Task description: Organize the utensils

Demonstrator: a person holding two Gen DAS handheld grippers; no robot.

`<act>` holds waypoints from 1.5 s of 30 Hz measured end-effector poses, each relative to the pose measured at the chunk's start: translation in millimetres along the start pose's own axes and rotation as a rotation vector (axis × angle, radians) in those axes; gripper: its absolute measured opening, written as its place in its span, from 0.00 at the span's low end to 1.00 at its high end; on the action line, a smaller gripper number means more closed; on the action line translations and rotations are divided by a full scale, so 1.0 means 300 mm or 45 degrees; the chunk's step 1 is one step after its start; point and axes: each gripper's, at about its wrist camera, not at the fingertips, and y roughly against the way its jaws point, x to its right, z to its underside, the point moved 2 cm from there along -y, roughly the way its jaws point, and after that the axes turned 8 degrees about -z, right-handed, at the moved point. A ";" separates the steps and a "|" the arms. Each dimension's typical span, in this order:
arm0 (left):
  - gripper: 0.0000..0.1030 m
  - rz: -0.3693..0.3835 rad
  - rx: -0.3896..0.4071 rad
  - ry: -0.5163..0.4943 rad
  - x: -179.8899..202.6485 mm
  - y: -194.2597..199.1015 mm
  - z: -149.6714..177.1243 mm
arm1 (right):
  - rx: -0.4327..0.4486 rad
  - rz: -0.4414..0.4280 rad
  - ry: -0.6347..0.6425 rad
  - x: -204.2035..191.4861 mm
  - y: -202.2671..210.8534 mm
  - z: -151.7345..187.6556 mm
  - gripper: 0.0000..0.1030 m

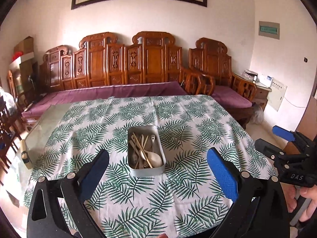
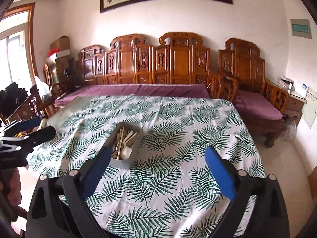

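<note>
1. The left gripper (image 1: 157, 170) hangs above the near part of the tabletop, jaws spread wide with nothing between them – only leaf-print tablecloth (image 1: 178, 119) shows in the gap.
2. The right gripper (image 2: 156, 170) does the same on its side, jaws spread wide and empty.
3. The left wrist view alone shows the right gripper from outside, at the right edge, with a hand (image 1: 305, 200) wrapped round its grip. The right wrist view in turn catches the left gripper at its left edge, over the table's left edge.
4. The metal tin (image 1: 146, 171) sits near the middle of the tabletop, apart from both grippers. It holds pale spoons (image 1: 155, 158) and chopsticks (image 1: 141, 148) lying crossed in a heap.
5. From the left wrist the tin's whole inside is open to view; from the right wrist a blue fingertip (image 2: 103, 154) covers its near left corner.
6. Only the left wrist view shows bare glass (image 1: 51, 117) at the table's far left corner, where the cloth stops.
7. Beyond the far edge stands a carved wooden sofa (image 1: 126, 63) with purple cushions – and the right wrist view adds a window (image 2: 13, 49) at far left.
</note>
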 end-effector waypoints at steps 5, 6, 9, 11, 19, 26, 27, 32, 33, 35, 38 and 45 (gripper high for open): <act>0.93 0.002 0.059 0.017 0.000 0.099 0.002 | 0.081 0.019 0.000 -0.032 0.106 -0.011 0.97; 0.93 0.000 0.073 0.021 -0.003 0.120 0.003 | 0.108 0.023 -0.002 -0.037 0.134 -0.011 0.98; 0.93 -0.020 0.104 0.029 -0.006 0.171 0.009 | 0.168 0.050 -0.001 -0.057 0.196 -0.011 0.98; 0.93 -0.035 0.114 0.038 -0.008 0.196 0.013 | 0.191 0.050 -0.005 -0.063 0.227 -0.008 0.98; 0.93 -0.076 0.143 0.044 -0.025 0.239 0.020 | 0.238 0.053 0.023 -0.093 0.286 -0.008 0.97; 0.93 -0.080 0.157 0.047 -0.035 0.248 0.023 | 0.240 0.051 0.026 -0.108 0.288 -0.009 0.98; 0.93 -0.082 0.158 0.046 -0.034 0.248 0.024 | 0.238 0.051 0.023 -0.109 0.288 -0.008 0.98; 0.93 -0.079 0.160 0.047 -0.032 0.250 0.027 | 0.235 0.052 0.025 -0.111 0.283 -0.007 0.97; 0.93 -0.078 0.160 0.048 -0.031 0.251 0.027 | 0.234 0.053 0.024 -0.111 0.283 -0.007 0.97; 0.93 -0.075 0.161 0.048 -0.032 0.252 0.028 | 0.233 0.053 0.022 -0.111 0.283 -0.007 0.97; 0.93 -0.074 0.159 0.047 -0.033 0.252 0.028 | 0.233 0.053 0.022 -0.112 0.283 -0.007 0.98; 0.93 -0.071 0.160 0.047 -0.036 0.253 0.026 | 0.229 0.055 0.022 -0.108 0.272 -0.001 0.97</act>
